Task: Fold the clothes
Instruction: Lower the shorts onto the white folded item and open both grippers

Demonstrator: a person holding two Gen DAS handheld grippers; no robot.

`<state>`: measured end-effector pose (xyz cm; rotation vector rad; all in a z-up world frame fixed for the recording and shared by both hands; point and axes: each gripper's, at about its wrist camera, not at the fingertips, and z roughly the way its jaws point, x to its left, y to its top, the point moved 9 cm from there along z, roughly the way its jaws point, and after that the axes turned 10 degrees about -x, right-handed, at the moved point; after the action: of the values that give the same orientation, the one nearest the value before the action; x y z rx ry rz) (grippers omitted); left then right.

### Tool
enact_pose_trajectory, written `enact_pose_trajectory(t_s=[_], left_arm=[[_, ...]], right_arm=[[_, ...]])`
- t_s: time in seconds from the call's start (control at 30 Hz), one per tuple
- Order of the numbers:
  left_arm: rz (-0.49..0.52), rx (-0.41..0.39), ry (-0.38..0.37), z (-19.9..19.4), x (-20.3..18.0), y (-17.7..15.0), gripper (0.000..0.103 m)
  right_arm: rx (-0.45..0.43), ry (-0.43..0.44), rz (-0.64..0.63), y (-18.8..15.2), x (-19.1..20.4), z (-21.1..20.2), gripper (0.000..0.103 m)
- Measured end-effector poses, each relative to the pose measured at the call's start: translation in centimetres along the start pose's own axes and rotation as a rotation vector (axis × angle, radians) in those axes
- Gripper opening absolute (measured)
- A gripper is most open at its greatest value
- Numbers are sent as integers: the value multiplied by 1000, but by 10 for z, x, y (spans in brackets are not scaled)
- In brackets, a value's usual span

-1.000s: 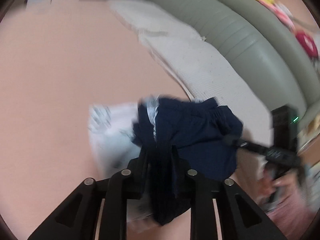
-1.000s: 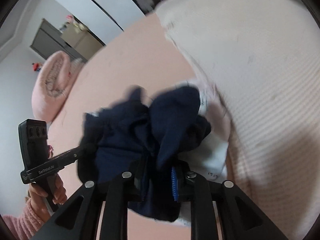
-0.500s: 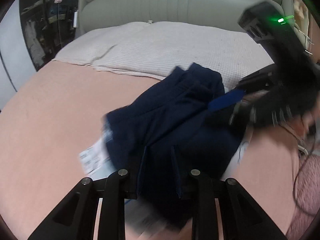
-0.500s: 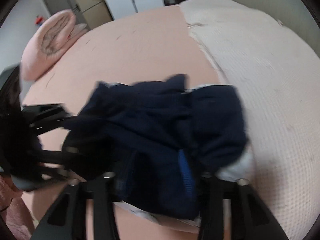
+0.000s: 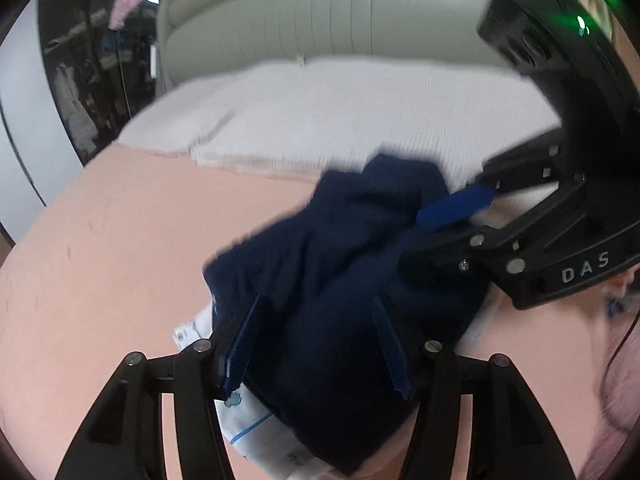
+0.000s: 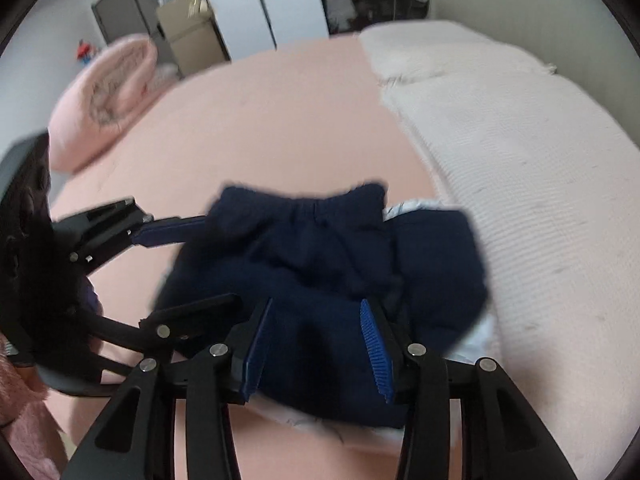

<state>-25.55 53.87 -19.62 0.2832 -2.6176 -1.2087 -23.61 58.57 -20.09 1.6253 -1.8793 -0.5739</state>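
Two grippers stand over one navy garment point(image 5: 340, 280) bunched on the pink bedsheet point(image 5: 120, 248), pale clothing beneath it. Left gripper point(image 5: 320, 344) at six o'clock — jaws just opened, cloth lying loose between the pads. Right gripper point(image 6: 316, 344) likewise has been spreading, pads off the fabric; white pillows point(image 6: 520, 140) toward two o'clock.

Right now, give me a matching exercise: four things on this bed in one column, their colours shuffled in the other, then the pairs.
Things:
1. garment between the jaws
2. bed sheet
3. textured cover by the headboard
4. headboard

Colours:
A. pale grey-green
B. navy blue
C. off-white
D. peach pink

Pairs: 1-B, 2-D, 3-C, 4-A
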Motion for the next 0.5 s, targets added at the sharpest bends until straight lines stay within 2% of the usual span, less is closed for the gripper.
enact_pose_trajectory(t_s=[0.07,0.1,0.23,0.33,0.37,0.43,0.5], left_arm=[[-8,20,1,-2,8,-10,54],[-21,21,0,-7,13,-13,54],[-67,17,29,-22,25,-14,54],[-177,11,33,-27,33,-8,54],[-222,9,30,-30,35,-6,54],[-308,-1,11,-40,40,-3,57],[-367,-26,39,-56,48,3,61]], right_arm=[[44,-19,-8,-9,-10,16,40],[32,10,28,-11,-18,11,38],[-46,-60,96,-9,-48,-29,42],[-74,-40,176,-7,-52,-48,43],[-80,-39,165,-3,-43,-52,44],[-92,-36,141,4,-24,-60,52],[-104,-29,117,10,-4,-68,63]])
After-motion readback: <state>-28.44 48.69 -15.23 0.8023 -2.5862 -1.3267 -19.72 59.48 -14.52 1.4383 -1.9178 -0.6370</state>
